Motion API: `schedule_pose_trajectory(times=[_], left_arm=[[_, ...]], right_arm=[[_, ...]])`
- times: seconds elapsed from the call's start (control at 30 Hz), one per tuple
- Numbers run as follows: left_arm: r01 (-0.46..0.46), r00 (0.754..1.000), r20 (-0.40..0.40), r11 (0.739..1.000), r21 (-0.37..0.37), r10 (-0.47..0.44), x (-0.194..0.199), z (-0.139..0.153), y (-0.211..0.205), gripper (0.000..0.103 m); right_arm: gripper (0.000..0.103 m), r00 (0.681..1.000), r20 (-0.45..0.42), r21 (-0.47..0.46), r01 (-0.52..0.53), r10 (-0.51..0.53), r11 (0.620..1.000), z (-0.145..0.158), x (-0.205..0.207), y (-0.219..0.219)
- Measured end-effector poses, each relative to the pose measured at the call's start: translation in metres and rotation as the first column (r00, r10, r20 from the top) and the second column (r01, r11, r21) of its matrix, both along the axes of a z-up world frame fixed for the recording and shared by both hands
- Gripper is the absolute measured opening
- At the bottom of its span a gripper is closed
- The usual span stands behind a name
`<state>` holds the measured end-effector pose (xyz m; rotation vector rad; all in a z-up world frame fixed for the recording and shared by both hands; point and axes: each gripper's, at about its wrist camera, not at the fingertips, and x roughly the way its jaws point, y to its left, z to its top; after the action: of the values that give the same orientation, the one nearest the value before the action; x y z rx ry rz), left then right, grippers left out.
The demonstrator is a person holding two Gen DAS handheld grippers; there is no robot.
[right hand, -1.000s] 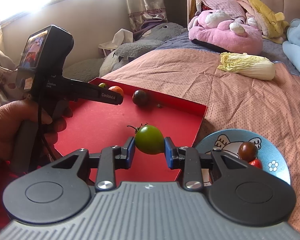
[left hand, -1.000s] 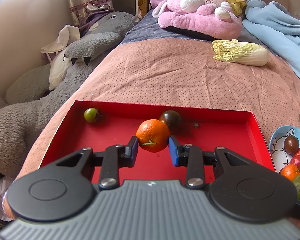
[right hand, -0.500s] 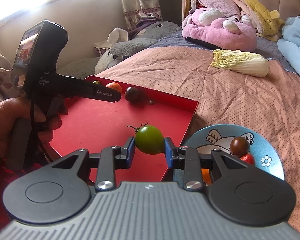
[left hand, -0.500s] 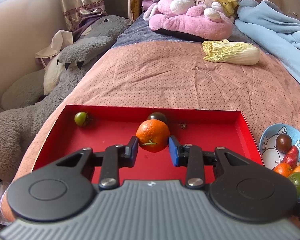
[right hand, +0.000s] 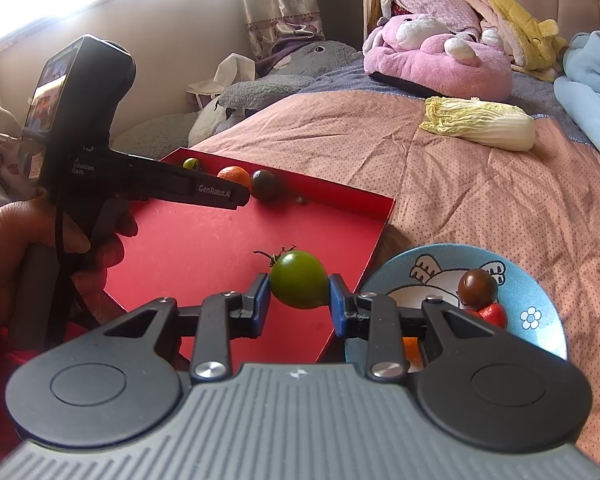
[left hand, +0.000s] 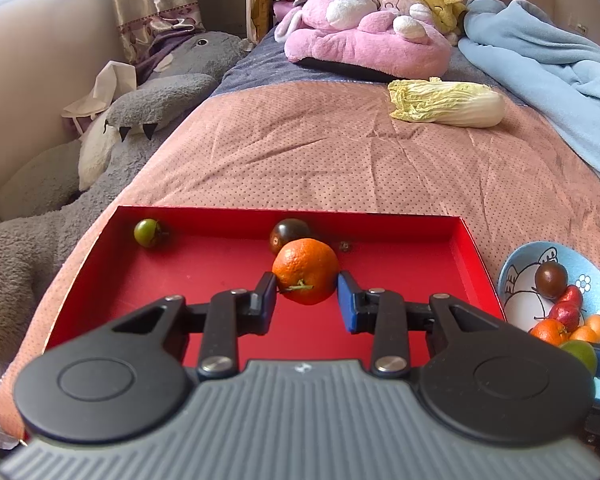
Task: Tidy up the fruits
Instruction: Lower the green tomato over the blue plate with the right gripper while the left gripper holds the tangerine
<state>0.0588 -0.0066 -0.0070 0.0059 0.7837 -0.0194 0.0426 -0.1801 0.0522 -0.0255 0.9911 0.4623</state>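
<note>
The left gripper (left hand: 306, 294) is clamped on an orange (left hand: 305, 270) above the red tray (left hand: 420, 280), near its far edge, just in front of a dark tomato (left hand: 288, 233). The right gripper (right hand: 298, 304) is clamped on a green tomato (right hand: 298, 279) over the tray's right edge, beside the blue bowl (right hand: 540, 292) on the bed (right hand: 480, 200).

Each fruit should probably be lowered until it rests on the tray floor, clear of its neighbours, before the pads part, so nothing rolls.

The gap below each fruit cannot be judged. The right gripper's body hides much of the bowl's contents; a small speck by the far wall is unreadable.
</note>
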Motion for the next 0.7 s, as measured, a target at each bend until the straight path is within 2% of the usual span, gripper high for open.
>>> schedule_pose_trajectory(times=[0.7], left_arm=[[0.005, 1.000, 0.001, 1.000, -0.003, -0.005, -0.0021, 0.0008, -0.0020, 0.036]], right_arm=[[0.036, 1.000, 0.000, 0.002, 0.009, -0.009, 1.000, 0.0003, -0.0002, -0.0074]])
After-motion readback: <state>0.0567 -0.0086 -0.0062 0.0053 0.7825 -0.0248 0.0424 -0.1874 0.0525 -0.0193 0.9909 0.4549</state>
